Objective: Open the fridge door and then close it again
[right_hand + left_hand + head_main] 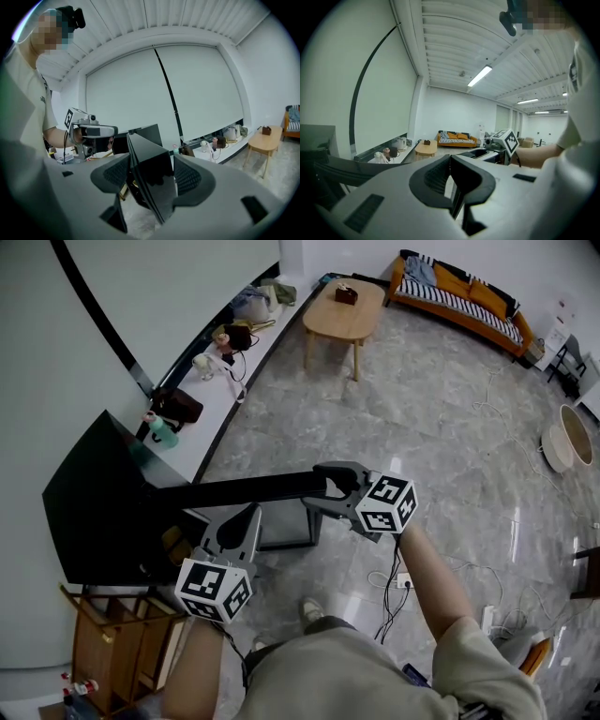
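Observation:
A black fridge (94,512) stands at the left of the head view, and its door (244,489) is swung out to the right as a thin dark panel. My right gripper (330,486) is at the door's free edge. In the right gripper view the door's edge (154,154) fills the gap, and my right gripper (150,176) has both pads against it. My left gripper (246,521) hangs just below the door, apart from it. In the left gripper view my left gripper (451,158) is shut with nothing between its jaws.
A low white ledge (220,362) along the window wall carries a kettle, bottles and bags. A wooden coffee table (345,310) and a striped sofa (459,292) stand farther back. A wooden cabinet (112,643) stands below the fridge, and cables (394,582) lie on the floor.

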The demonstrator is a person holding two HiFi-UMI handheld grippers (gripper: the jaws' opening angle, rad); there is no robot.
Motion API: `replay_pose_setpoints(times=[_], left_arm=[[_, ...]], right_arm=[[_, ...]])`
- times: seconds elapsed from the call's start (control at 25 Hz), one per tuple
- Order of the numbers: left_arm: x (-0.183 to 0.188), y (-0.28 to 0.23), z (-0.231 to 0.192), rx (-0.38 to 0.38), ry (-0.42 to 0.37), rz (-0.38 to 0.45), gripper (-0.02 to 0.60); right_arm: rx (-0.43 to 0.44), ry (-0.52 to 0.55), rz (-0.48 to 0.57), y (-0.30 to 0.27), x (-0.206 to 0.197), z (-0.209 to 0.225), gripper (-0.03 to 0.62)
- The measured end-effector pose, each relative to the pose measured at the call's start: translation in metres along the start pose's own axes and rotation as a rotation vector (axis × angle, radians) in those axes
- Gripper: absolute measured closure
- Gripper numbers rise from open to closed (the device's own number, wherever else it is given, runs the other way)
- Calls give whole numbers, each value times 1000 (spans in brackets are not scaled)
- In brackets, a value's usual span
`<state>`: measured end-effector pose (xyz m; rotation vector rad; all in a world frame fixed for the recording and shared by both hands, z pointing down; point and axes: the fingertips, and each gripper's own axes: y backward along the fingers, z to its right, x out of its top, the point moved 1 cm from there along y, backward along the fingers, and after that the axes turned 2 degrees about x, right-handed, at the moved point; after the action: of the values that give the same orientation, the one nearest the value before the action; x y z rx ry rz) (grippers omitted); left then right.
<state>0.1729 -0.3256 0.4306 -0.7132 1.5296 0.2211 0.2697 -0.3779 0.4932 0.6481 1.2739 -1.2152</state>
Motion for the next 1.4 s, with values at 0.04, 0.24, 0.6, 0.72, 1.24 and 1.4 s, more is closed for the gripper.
replay_pose_setpoints(times=[0.04,0.24,0.6,0.72,1.24,1.4], left_arm=[[-1,1,-1,2,0,-1,572],[-2,5,-3,12,-3,-1,572],[-8,18,4,15,3,3,572],[-11,26,6,17,6,8,574],[-21,72,13,44,1,11,572],[-23,87,10,54,1,14,572]], right_arm=[[-1,1,-2,0,0,0,313],[-9,-4,-10,-2,-2,-2,316],[-22,-3,-33,3,-7,-21,326],[-23,2,-46,4,-10,-29,330],[-34,13,-101,11,-21,-76,342],[-47,23,-115,11,-25,-90,345]])
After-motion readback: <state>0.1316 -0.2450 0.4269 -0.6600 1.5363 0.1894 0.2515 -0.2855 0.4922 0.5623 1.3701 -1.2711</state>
